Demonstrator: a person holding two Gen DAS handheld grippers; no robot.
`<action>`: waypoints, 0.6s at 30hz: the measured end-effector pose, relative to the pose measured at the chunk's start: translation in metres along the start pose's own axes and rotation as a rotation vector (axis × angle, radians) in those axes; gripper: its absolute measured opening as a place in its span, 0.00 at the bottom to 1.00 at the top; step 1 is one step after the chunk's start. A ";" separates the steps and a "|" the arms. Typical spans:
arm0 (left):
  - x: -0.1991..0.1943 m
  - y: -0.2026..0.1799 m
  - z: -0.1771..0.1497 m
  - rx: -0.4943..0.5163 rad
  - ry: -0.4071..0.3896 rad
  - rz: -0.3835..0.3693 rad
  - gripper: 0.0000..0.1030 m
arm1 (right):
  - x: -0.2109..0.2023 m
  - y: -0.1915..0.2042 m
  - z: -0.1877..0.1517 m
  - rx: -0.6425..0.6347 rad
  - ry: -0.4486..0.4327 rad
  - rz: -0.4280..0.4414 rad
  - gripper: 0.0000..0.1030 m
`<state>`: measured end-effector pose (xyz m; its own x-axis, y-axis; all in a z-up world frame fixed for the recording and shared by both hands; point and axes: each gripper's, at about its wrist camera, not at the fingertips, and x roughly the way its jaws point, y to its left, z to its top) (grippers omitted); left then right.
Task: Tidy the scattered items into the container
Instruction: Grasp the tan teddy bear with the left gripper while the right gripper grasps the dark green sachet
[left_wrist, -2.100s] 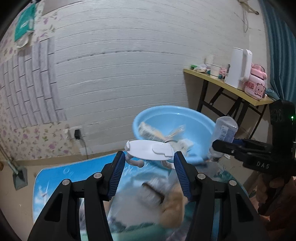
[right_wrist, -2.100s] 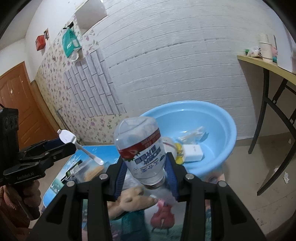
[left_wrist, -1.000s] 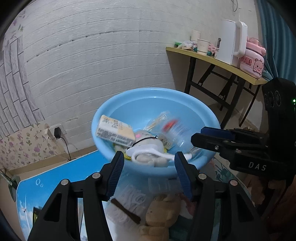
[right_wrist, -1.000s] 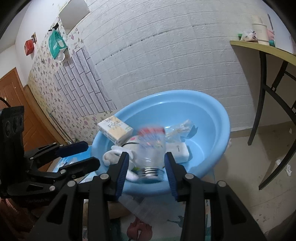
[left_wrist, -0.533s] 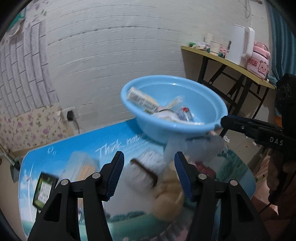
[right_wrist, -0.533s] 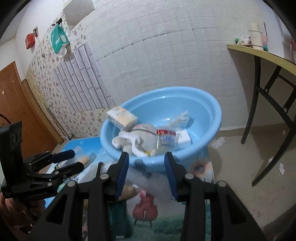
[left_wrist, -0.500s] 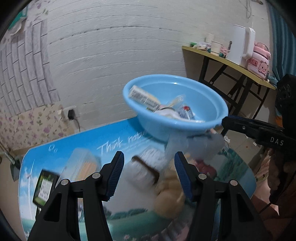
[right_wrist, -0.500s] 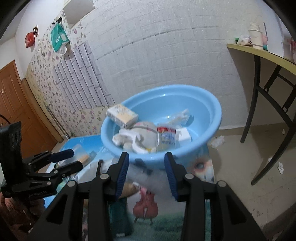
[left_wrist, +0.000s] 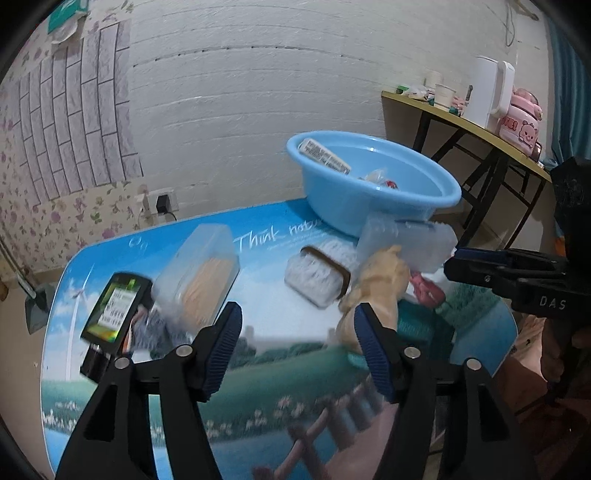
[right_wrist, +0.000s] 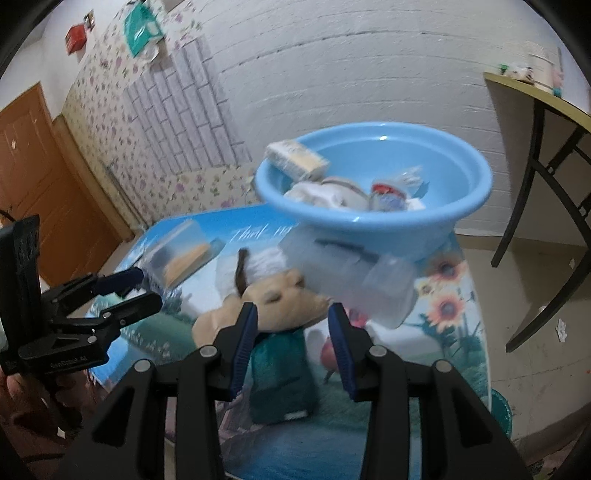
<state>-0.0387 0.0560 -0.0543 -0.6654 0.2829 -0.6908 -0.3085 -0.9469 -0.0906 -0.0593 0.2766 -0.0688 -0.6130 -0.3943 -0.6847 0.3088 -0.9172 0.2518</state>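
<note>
The blue basin stands at the table's far end and holds a box, white pieces and a red-labelled bottle. In front of it lie a tan plush toy, a clear plastic container, a white pack with a brown strip, a clear box with orange contents and a black device. My left gripper hovers over the tabletop, its jaws opening with nothing between them. My right gripper hangs just short of the plush toy, jaws slightly apart and empty.
The printed blue tabletop ends close to the basin on the right. A yellow side table with a white kettle stands beyond. A dark green item lies under the plush toy. A wooden door is at the left.
The white hook and the bottle left my grippers and now lie in the basin. Both grippers have pulled back from the basin over the table. The left jaws stand wider.
</note>
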 end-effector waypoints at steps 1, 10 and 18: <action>-0.001 0.001 -0.002 -0.001 0.001 -0.001 0.63 | 0.002 0.003 -0.002 -0.005 0.011 0.002 0.38; -0.001 -0.007 -0.016 0.020 0.013 -0.035 0.64 | 0.021 0.018 -0.019 -0.054 0.097 -0.010 0.38; 0.014 -0.021 -0.017 0.040 0.030 -0.074 0.64 | 0.029 0.017 -0.023 -0.083 0.123 -0.016 0.46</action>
<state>-0.0295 0.0776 -0.0740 -0.6192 0.3462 -0.7048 -0.3830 -0.9167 -0.1139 -0.0554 0.2506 -0.1000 -0.5259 -0.3652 -0.7681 0.3623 -0.9133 0.1862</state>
